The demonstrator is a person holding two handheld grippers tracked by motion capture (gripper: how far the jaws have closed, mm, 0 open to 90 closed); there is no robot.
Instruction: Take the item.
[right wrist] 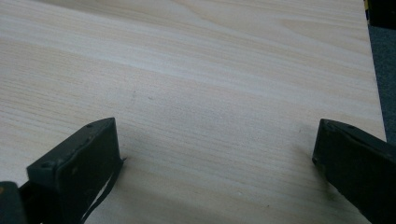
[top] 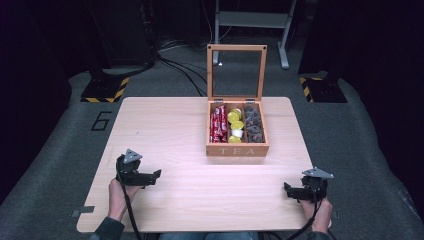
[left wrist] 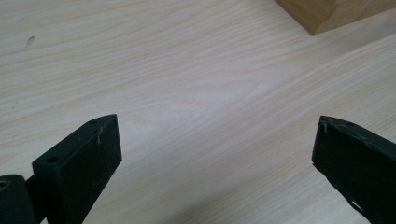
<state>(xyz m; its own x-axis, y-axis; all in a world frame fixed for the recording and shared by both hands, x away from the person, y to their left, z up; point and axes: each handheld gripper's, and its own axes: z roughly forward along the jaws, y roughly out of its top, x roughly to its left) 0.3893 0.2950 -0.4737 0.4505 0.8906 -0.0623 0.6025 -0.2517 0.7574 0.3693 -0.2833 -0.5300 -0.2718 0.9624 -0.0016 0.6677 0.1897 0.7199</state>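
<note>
A wooden tea box (top: pixel 237 149) marked TEA stands at the table's middle right with its glass lid (top: pixel 236 72) upright. Inside are red sachets (top: pixel 218 125), yellow and white capsules (top: pixel 235 125) and dark pods (top: pixel 252 125) in three compartments. My left gripper (top: pixel 157 174) rests low at the front left, open, nothing between its jaws; its view (left wrist: pixel 217 135) has bare wood and a corner of the box (left wrist: pixel 327 14). My right gripper (top: pixel 286 188) rests at the front right, open and empty, with bare wood between its jaws (right wrist: pixel 217 140).
The light wooden table (top: pixel 175 135) stands on grey carpet. Its edge (right wrist: pixel 373 88) lies close beside the right gripper. Black stands with yellow-striped bases (top: pixel 105 90) and cables lie on the floor beyond the table. A metal frame (top: pixel 250 20) stands at the back.
</note>
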